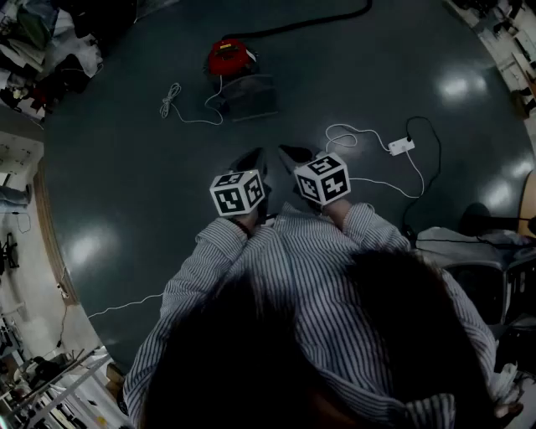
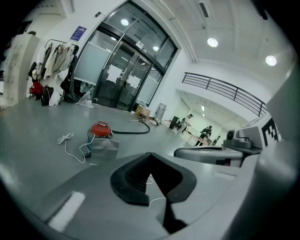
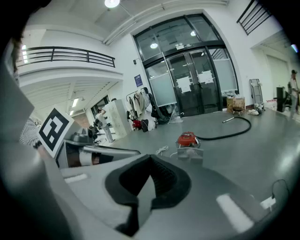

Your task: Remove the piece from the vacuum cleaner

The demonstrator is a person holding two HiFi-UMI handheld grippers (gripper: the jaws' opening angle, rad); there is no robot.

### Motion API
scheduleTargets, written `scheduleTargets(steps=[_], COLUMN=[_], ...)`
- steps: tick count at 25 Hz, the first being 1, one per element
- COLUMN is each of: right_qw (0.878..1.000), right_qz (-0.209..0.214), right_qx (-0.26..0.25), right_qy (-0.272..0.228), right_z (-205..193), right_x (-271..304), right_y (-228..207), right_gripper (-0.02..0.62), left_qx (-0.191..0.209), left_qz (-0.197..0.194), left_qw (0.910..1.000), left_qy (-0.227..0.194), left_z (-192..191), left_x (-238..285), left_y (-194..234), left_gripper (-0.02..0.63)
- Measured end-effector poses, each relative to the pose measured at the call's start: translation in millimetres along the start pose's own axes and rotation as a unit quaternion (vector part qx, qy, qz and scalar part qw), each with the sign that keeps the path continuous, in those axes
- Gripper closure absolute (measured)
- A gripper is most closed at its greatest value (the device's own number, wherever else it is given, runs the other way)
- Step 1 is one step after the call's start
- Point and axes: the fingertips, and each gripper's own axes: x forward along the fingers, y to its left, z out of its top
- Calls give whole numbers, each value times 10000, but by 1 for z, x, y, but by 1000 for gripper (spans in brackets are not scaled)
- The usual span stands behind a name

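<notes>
- Red vacuum cleaner [image 1: 230,57] sits on the dark floor [image 1: 126,184], well ahead of the person and apart from both grippers.
- On its near side, touching it, is a grey boxy part [image 1: 249,96]. From these views I cannot tell how the part is joined to the vacuum cleaner.
- A black hose [image 1: 310,25] curves away from the vacuum cleaner across the floor.
- A loose white cord [image 1: 172,105] lies coiled just to its left.
- The left gripper [image 2: 150,155] is held low in front of the person's striped shirt [image 1: 318,276]. Its jaws are closed together, with nothing between them.
- The right gripper [image 3: 150,158] is just beside the left one. Its jaws are pressed together in the same way and hold nothing.
- Both grippers point toward the vacuum cleaner, which shows beyond the jaw tips in each gripper view.
- A white cable [image 1: 368,138] with a small white plug block [image 1: 401,147] lies on the floor to the right, near a black lead [image 1: 431,142].
</notes>
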Motion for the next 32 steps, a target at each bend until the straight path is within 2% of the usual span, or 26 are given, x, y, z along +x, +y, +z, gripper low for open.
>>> scheduleTargets(steps=[7,12,17,23,32], right_qw=[10000,10000,9999,9988,9988], right_qz=[0,-13,-34,19,73], right_qx=[-23,-12,101,486,471], right_qy=[55,64,94,-10,108], right_z=[-3,-2,-5,-2,-9], right_x=[-1,-4,-3,1,2], right_y=[0,-1,-4,-18,-32], right_gripper=[594,594,594,594,594], left_qx=[0,-180,-212,-470,-498], left_qz=[11,48,36,159,169], left_qw=[10000,9998,9997,9987,9985], left_qy=[28,50,96,95,177], left_z=[-3,-4,-7,-7,-22], left_x=[1,1,3,12,26], left_y=[1,2,1,11,-1], left_gripper=[600,600,600,600,600])
